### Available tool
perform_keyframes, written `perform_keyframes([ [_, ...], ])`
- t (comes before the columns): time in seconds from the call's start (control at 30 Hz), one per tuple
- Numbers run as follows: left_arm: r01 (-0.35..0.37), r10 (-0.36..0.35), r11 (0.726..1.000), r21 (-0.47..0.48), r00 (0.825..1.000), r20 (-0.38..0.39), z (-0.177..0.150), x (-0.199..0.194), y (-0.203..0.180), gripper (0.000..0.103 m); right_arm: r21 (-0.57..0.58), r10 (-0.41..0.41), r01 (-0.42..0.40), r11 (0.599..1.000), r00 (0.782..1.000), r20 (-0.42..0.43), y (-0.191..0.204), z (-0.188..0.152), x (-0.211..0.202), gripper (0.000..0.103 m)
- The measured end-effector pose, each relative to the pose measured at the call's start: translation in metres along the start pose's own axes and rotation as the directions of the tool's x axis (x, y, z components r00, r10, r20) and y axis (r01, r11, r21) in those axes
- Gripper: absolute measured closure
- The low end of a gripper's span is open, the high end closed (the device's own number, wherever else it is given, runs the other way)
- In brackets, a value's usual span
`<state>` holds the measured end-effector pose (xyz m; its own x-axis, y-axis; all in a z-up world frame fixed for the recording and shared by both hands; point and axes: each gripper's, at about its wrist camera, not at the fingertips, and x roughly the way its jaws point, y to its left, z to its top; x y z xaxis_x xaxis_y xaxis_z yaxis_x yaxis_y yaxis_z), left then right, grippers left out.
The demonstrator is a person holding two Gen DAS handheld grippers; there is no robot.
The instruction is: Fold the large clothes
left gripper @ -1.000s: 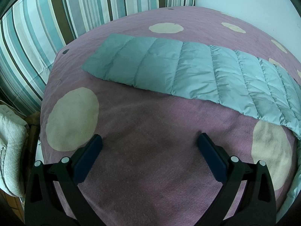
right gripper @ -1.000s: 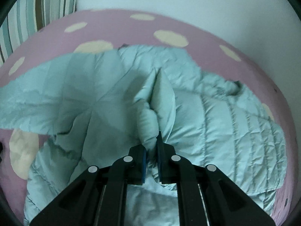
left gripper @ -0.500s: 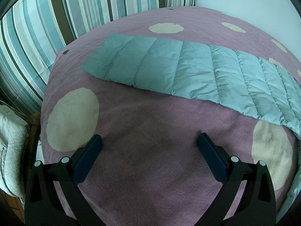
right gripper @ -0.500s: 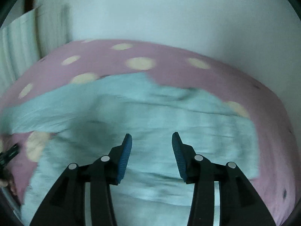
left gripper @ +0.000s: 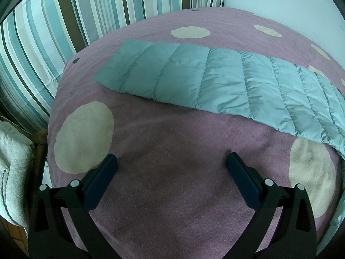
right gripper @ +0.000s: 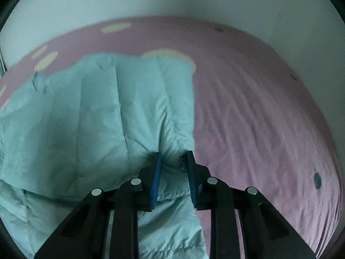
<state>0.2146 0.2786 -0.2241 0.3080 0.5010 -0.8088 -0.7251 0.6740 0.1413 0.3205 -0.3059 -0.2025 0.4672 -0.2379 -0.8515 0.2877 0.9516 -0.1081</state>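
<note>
Left tool (left gripper: 171, 161) above dotted purple bedspread (left gripper: 172, 194)

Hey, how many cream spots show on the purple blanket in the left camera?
7 cream round spots: two large ones flanking the left tongs, one beyond the teal quilted jacket sleeve, four toward the far right edge. More may hide under the sleeve.

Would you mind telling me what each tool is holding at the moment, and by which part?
The right tool pinches the jacket at its edge fold; the left tool holds nothing.
</note>
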Motion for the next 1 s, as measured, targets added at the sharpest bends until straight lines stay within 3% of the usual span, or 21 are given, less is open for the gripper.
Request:
perform_keyframes([
  [0.33, 0.012, -0.012, 1.000, -0.009, 1.000, -0.002, 0.000, 0.001, 0.002, 0.002, 0.041, 0.020, -0.021, 0.999, 1.000, 0.022, -0.007, -0.004, 0.002, 0.077],
  [0.4, 0.030, -0.030, 0.999, -0.022, 1.000, -0.008, 0.000, 0.002, 0.004, 0.002, 0.064, 0.026, -0.028, 0.998, 0.999, 0.040, -0.020, -0.009, -0.012, 0.073],
  [0.43, 0.042, -0.042, 0.999, -0.031, 0.999, -0.011, 0.000, 0.003, 0.006, 0.002, 0.075, 0.020, -0.024, 0.997, 0.998, 0.061, -0.025, -0.011, -0.020, 0.066],
  [0.47, 0.046, -0.046, 0.998, -0.033, 0.999, -0.013, 0.000, 0.003, 0.007, 0.002, 0.078, 0.001, -0.007, 0.997, 0.997, 0.078, -0.028, -0.013, -0.026, 0.060],
  [0.6, 0.039, -0.039, 0.999, -0.028, 0.999, -0.011, 0.000, 0.003, 0.005, 0.002, 0.083, -0.107, 0.098, 0.992, 0.987, 0.117, -0.045, -0.023, -0.043, 0.057],
  [0.67, 0.038, -0.038, 0.999, -0.025, 0.999, -0.009, 0.000, 0.002, 0.005, 0.002, 0.097, -0.140, 0.131, 0.987, 0.985, 0.102, -0.054, -0.030, -0.041, 0.057],
  [0.77, 0.043, -0.043, 0.999, -0.022, 0.999, -0.006, 0.000, 0.002, 0.006, 0.002, 0.123, -0.121, 0.112, 0.986, 0.991, 0.065, -0.065, -0.035, -0.031, 0.057],
  [0.87, 0.056, -0.056, 0.998, -0.007, 0.998, -0.004, 0.001, 0.000, 0.007, 0.002, 0.080, -0.132, 0.131, 0.988, 0.991, 0.007, -0.062, -0.044, -0.008, 0.048],
  [1.0, 0.079, -0.079, 0.996, 0.031, 0.997, 0.000, 0.004, -0.007, 0.016, 0.002, 0.083, -0.161, 0.158, 0.984, 0.987, 0.027, -0.062, -0.048, -0.004, 0.039],
])
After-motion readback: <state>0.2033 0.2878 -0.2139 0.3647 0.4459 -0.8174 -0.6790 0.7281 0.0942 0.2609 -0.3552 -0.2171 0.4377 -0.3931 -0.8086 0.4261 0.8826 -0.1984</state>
